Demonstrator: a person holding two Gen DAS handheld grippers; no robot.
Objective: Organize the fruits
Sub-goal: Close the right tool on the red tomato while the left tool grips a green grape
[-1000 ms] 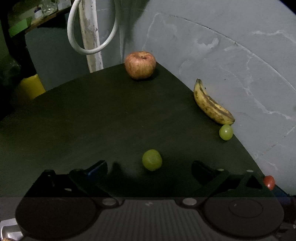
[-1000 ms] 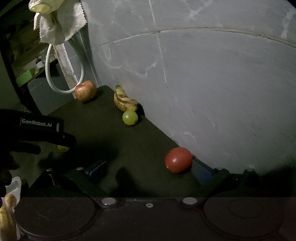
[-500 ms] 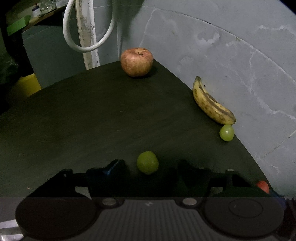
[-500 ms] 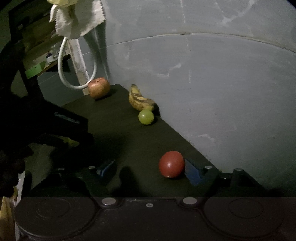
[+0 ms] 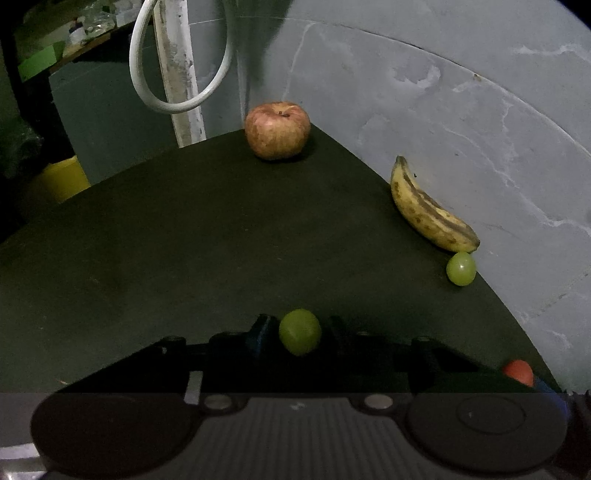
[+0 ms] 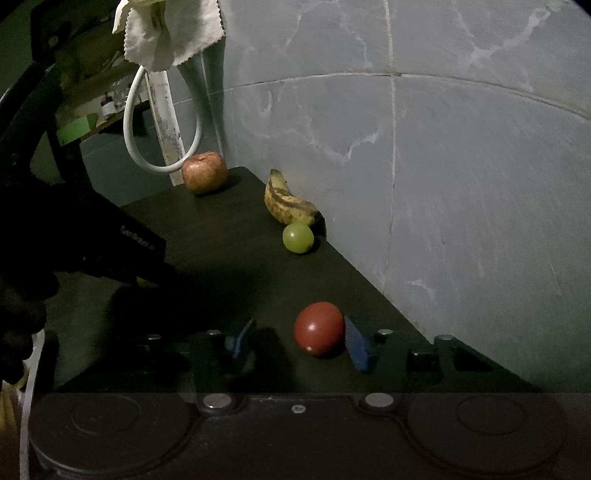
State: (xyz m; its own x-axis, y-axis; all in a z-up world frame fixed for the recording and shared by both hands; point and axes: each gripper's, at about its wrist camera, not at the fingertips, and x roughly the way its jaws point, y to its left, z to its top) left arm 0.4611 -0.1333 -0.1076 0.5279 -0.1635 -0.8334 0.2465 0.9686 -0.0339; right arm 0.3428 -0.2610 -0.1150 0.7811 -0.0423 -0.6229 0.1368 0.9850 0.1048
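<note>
On a dark table (image 5: 184,240), a green grape (image 5: 299,331) sits between the fingers of my left gripper (image 5: 298,332), which is shut on it. A red tomato (image 6: 319,327) lies inside my right gripper (image 6: 297,343), which is open. The tomato touches the right blue pad (image 6: 356,349), while the left pad (image 6: 240,338) stands apart from it. An apple (image 5: 277,130) rests at the far corner. A spotted banana (image 5: 428,208) and a second green grape (image 5: 460,268) lie along the wall. The left gripper's dark body (image 6: 110,240) hides its grape in the right wrist view.
A grey marbled wall (image 6: 443,184) borders the table's right edge. A white hose loop (image 5: 177,99) hangs on a post behind the far edge. A white cloth (image 6: 166,33) hangs above it. A yellow object (image 5: 59,181) sits beyond the left edge.
My left gripper's fingers closed in from wide apart onto the green grape. My right gripper's fingers narrowed around the tomato, and the right finger now touches it.
</note>
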